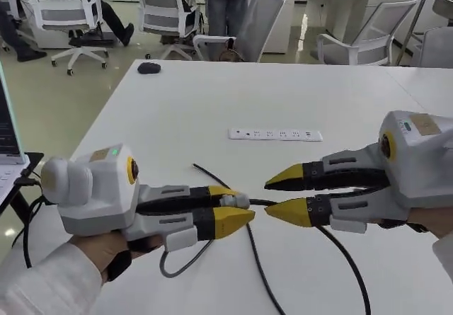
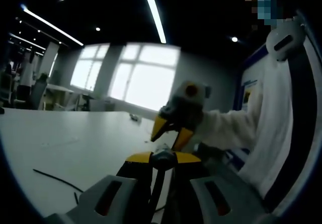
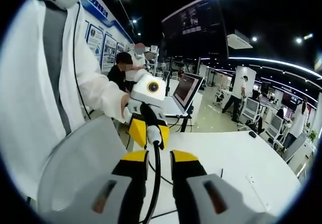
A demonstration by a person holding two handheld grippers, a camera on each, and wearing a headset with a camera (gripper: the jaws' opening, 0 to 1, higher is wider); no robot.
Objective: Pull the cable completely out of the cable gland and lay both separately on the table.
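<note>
- Left gripper (image 1: 243, 204), at nine o'clock, has its jaws clamped on the grey cable gland (image 1: 234, 200).
- Right gripper (image 1: 267, 198), at three o'clock, has its jaws parted around the black cable (image 1: 259, 202).

- Power strip (image 1: 275, 134) lies at the middle of the table (image 1: 318, 88).
- Computer mouse (image 1: 148, 68) sits by the far left corner.
- Cable (image 1: 263, 267) runs toward the near edge, before the power strip.
- Office chairs (image 1: 167, 7) stand behind the far edge.
</note>
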